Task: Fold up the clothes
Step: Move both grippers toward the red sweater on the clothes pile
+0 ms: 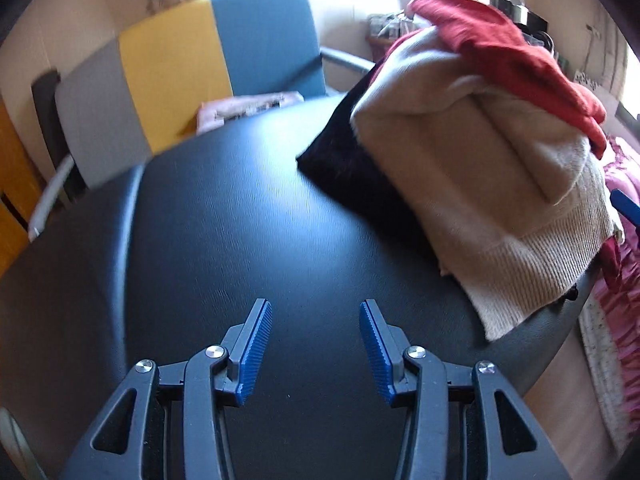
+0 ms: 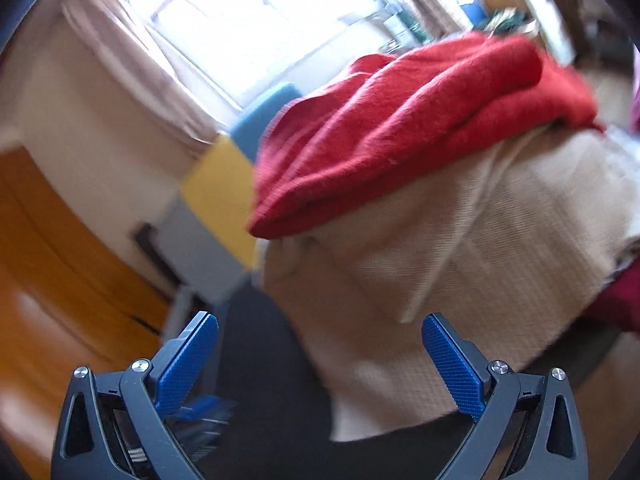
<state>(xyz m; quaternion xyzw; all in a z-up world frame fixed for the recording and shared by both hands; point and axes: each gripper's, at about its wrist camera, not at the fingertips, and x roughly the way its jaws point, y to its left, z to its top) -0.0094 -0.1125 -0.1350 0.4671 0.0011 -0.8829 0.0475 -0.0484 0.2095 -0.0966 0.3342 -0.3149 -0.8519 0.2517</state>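
A stack of folded clothes sits at the right of the black table: a red garment on top, a beige knit sweater under it, and a black garment at the bottom. My left gripper is open and empty over bare table, left of the stack. In the right wrist view my right gripper is open and empty, close in front of the beige sweater, with the red garment above it. The right wrist view is motion-blurred.
A chair with grey, yellow and blue panels stands behind the table with a pink cloth on its seat. Pink fabric lies off the table's right edge. A bright window and an orange wooden door are behind.
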